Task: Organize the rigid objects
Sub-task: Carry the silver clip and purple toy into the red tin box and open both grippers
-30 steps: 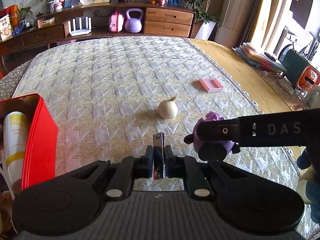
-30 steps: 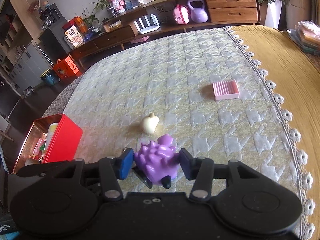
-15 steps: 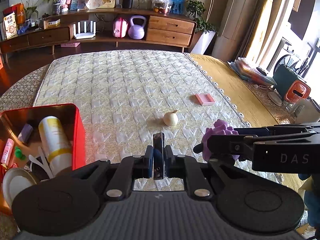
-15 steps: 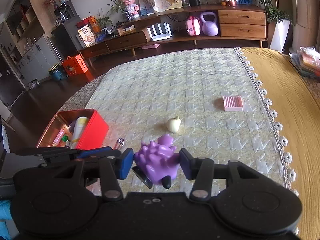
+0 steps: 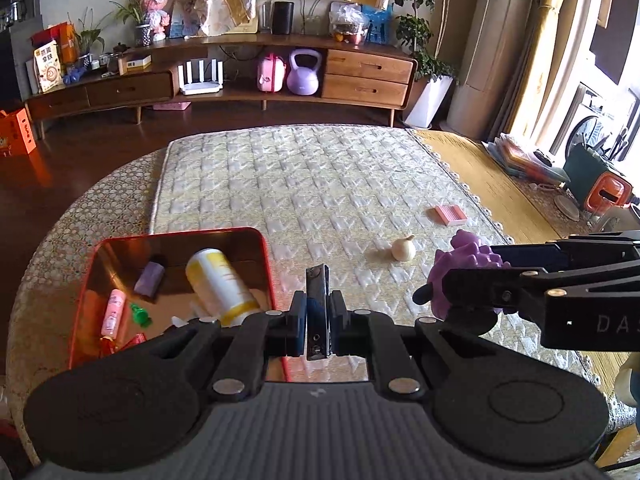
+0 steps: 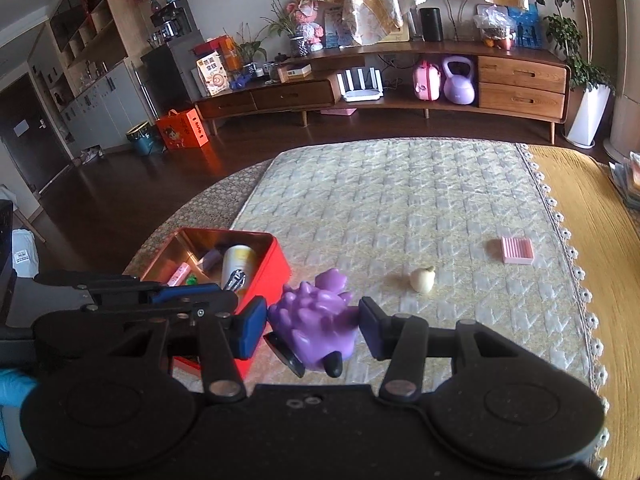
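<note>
While both carry things up near the red box (image 5: 264, 264), the left hand-held gripper (image 5: 318, 316) pinches a metal clip (image 5: 317, 284) — the right hand-held gripper (image 6: 312, 324) squeezes a purple toy (image 6: 316, 320). They could bump and drop something.

Matte black bodywork on left gripper (image 5: 318, 322) and right gripper (image 6: 313, 326): 2 round housings each, ribbed grey centre panel, silver pivot screws, blue-padded fingers (image 6: 251, 330). White "DAS" lettering on the right unit's side. Blue glove (image 6: 12, 390) at frame edge.
</note>
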A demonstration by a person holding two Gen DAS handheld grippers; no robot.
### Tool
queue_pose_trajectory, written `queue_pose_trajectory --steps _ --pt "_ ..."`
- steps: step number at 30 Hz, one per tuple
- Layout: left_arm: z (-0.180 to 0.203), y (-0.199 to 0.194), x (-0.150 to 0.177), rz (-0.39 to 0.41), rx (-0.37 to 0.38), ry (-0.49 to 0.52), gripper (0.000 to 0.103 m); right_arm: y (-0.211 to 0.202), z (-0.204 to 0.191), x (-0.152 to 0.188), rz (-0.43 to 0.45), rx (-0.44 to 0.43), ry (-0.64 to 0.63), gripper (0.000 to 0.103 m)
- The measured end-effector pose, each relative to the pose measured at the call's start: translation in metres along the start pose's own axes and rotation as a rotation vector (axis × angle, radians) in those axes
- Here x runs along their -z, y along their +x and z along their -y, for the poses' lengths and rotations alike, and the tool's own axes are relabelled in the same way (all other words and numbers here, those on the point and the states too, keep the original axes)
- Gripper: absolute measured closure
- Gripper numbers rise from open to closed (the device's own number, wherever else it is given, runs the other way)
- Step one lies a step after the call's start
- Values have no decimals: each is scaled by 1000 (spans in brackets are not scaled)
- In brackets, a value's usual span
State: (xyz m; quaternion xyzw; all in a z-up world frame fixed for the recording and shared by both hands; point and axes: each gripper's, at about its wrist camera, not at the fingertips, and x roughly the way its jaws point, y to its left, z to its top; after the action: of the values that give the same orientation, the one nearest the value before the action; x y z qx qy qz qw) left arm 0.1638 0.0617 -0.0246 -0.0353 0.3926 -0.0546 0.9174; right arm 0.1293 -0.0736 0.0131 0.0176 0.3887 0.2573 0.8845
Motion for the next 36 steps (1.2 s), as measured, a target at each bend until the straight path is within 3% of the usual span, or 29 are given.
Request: queue_pose_trajectory --steps 15,26,36 --pt "-105 -13 8 4 -116 -62 92 53 -80 -15 -20 -41 -119 54" --pt "-144 28 6 -29 -192 -68 92 119 -111 -31 -68 -48 -229 54" --pt "-160 69 -13 -55 -177 -55 92 157 -131 -17 -108 -77 -394 54"
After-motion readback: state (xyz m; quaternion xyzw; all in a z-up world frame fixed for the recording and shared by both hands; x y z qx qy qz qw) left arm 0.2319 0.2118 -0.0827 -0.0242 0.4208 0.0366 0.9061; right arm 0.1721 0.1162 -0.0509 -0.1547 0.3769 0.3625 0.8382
